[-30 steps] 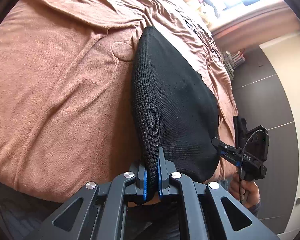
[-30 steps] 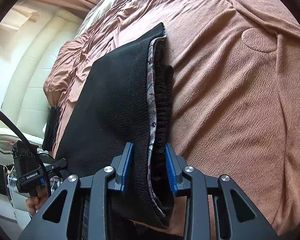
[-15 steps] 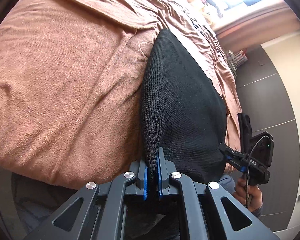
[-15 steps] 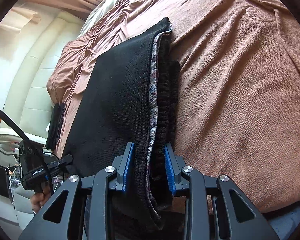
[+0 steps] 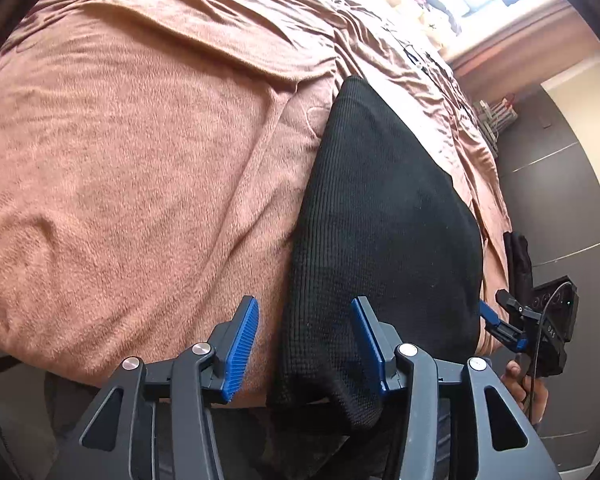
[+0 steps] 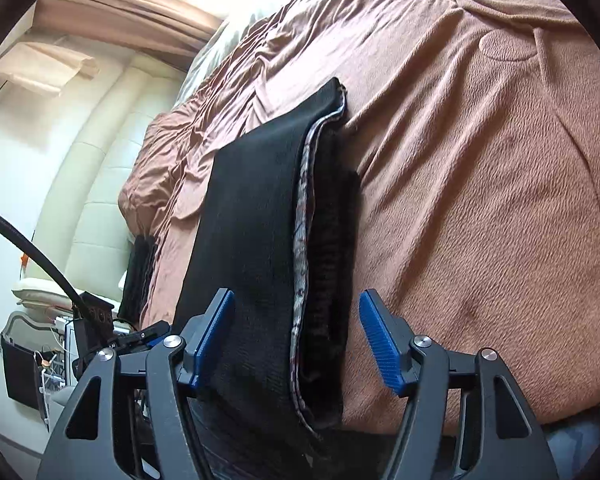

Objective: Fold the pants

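Pants (image 5: 384,208), black and folded into one flat stack, lie on the brown blanket (image 5: 140,160) at the bed's near edge, with the left gripper (image 5: 304,344) and the right gripper (image 6: 296,340) each straddling one end; both sets of jaws have just been opening, and the blue pads stand clear of the cloth between them. Only the right wrist view shows the stack's layered edge with its patterned lining, the padded headboard (image 6: 100,184) and a cluttered side table. The left wrist view alone shows a bright window, the dark floor (image 5: 560,208) and the hand (image 5: 520,380) carrying the second of the two grippers.
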{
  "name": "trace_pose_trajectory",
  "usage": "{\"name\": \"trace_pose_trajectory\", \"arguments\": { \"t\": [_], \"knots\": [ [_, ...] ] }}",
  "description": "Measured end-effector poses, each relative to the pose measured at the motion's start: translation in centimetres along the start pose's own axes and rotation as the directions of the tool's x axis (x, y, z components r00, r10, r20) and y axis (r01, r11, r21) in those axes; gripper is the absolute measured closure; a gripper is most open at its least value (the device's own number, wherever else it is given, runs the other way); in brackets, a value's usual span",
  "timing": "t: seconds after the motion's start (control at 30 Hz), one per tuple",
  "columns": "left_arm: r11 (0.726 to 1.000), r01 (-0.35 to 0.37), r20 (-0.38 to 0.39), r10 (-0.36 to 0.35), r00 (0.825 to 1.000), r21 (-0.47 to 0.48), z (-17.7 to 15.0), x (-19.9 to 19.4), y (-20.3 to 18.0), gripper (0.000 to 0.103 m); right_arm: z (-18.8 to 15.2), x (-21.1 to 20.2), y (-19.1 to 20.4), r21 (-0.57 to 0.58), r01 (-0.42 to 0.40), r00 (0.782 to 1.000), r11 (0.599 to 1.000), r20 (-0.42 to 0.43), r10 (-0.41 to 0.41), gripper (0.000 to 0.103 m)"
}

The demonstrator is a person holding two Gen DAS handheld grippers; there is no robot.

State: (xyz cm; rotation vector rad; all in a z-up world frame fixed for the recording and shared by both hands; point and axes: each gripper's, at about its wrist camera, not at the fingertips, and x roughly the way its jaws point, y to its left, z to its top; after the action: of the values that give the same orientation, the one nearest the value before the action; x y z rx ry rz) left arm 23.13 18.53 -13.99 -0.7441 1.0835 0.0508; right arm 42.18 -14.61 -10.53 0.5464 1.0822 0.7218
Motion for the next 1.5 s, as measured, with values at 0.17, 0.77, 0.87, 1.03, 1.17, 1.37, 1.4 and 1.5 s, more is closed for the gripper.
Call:
{"name": "trace_pose_trajectory", "arguments": {
  "t": [0.17,0.77,0.87,1.03,1.17,1.37,1.4,1.5],
  "knots": [
    [1.000,-0.011,0.004,0.011,1.000,0.006,1.9,0.5,-0.5,0.052,0.8,0.9,-1.1,0.039,-0.048,0.999,0.998,0.001,0.048,0.040],
    [0.999,-0.016,-0.018,0.017,1.000,0.038,7.7,4.0,-2.0,0.052,4.3,4.3,-3.2,0.095,-0.064,0.997,0.993,-0.045,0.069,0.040],
    [0.999,-0.019,-0.024,0.020,1.000,0.047,8.6,4.8,-2.2,0.052,4.8,4.8,-3.7,0.123,-0.078,0.995,0.989,-0.046,0.084,0.040],
    [0.999,-0.016,-0.032,0.018,0.999,0.050,9.9,5.9,-2.2,0.052,5.3,5.4,-3.6,0.096,-0.080,0.995,0.992,-0.056,0.085,0.057],
    [0.998,-0.011,-0.042,0.014,0.999,0.056,10.7,6.7,-2.3,0.052,5.1,4.3,-3.8,0.080,-0.105,0.994,0.991,-0.023,0.107,0.073],
    [0.998,0.011,-0.062,-0.007,0.998,0.066,11.8,8.0,-2.7,0.052,4.3,4.3,-5.2,0.122,-0.129,0.991,0.984,-0.029,0.134,0.062],
    [0.997,0.015,-0.065,-0.010,0.998,0.069,12.0,8.1,-2.7,0.052,4.3,4.4,-5.4,0.131,-0.138,0.989,0.982,-0.035,0.144,0.058],
    [0.997,0.025,-0.077,-0.020,0.997,0.076,12.3,8.7,-2.8,0.052,4.4,4.7,-5.5,0.131,-0.149,0.986,0.980,-0.050,0.156,0.053]
  ]
}}
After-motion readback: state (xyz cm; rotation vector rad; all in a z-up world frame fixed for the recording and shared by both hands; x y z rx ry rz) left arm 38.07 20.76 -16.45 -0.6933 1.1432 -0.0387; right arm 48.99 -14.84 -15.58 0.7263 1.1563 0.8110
